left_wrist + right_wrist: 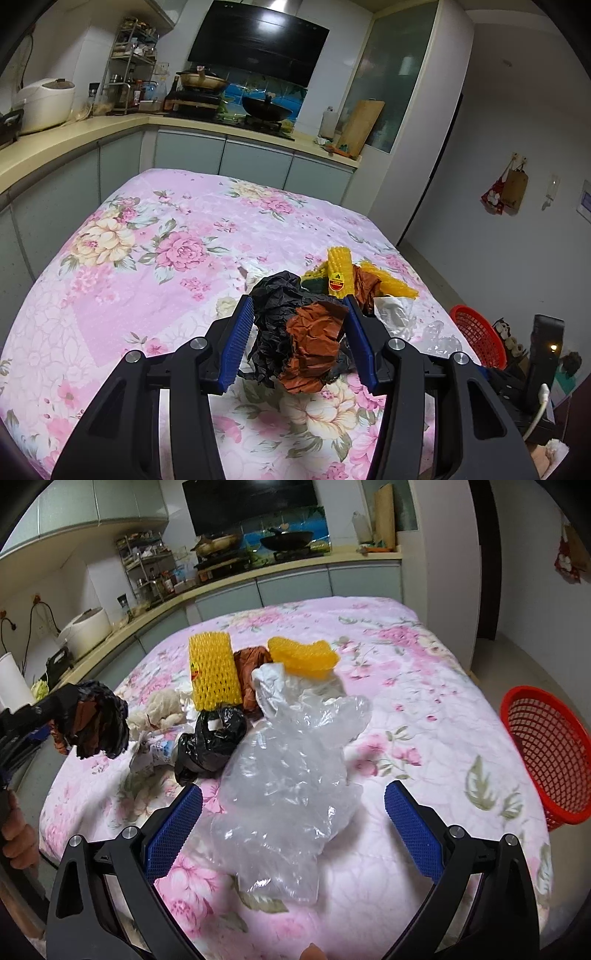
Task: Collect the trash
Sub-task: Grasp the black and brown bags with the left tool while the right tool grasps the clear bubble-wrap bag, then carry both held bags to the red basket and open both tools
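Left wrist, right wrist: one wad picked up, pile still on table

Left wrist cam: left gripper (300,334) is clamped on a crumpled black and brown wad (295,338), both blue pads pressing its sides, wad lifted off the floral cloth (155,236). Behind it: yellow foam net (340,273), more brown wrap, clear plastic. Red basket (480,338) sits off the table's right edge.

Right wrist cam: right gripper (291,825) has jaws wide, nothing held; clear plastic bag (291,775) lies between the pads, not pinched. Still on the table: black bag (208,742), yellow net, orange foam (304,657), brown wrap, white tissue (162,709). Basket looks empty as far as visible.

Judgement: early stage, approx. one item in hand, none binned, most of the pile left.
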The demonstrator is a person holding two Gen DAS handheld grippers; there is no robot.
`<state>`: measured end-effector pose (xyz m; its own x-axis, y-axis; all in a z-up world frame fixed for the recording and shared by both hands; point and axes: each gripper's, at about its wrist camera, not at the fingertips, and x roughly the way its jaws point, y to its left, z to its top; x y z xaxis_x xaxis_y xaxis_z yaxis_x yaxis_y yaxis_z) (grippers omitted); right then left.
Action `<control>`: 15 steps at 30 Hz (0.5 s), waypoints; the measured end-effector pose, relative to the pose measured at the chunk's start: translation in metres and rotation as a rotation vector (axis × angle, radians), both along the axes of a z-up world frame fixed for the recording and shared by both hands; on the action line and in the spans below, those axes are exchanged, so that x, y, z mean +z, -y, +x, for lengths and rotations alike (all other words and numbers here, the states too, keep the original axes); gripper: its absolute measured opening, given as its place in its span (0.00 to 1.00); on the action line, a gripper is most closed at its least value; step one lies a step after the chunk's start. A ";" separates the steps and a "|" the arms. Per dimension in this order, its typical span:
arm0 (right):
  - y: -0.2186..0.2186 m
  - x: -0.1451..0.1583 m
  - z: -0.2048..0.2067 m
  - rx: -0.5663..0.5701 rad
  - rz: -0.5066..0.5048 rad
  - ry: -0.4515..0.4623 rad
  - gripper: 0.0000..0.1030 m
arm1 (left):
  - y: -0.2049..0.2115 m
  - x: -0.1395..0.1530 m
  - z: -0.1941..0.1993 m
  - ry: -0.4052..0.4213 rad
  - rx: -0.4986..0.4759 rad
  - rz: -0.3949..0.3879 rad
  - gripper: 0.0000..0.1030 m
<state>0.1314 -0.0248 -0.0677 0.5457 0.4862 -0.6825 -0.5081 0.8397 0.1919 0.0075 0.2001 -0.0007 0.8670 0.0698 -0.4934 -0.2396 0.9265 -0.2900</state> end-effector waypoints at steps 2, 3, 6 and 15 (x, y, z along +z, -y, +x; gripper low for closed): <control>-0.001 -0.003 0.001 -0.004 -0.007 -0.003 0.92 | 0.002 0.001 0.000 0.000 0.003 0.014 0.47; -0.001 -0.003 0.001 -0.003 -0.010 -0.003 0.86 | 0.003 0.001 0.000 -0.001 0.003 0.020 0.46; -0.002 -0.004 0.001 0.012 -0.023 0.002 0.70 | 0.006 0.000 0.001 -0.006 0.004 0.026 0.47; 0.006 0.003 0.000 0.030 -0.020 0.015 0.48 | 0.021 0.000 0.005 -0.018 -0.004 0.071 0.46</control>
<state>0.1312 -0.0313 -0.0643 0.5419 0.4886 -0.6838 -0.5355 0.8278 0.1671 0.0124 0.1788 -0.0004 0.8583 0.1017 -0.5029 -0.2404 0.9457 -0.2189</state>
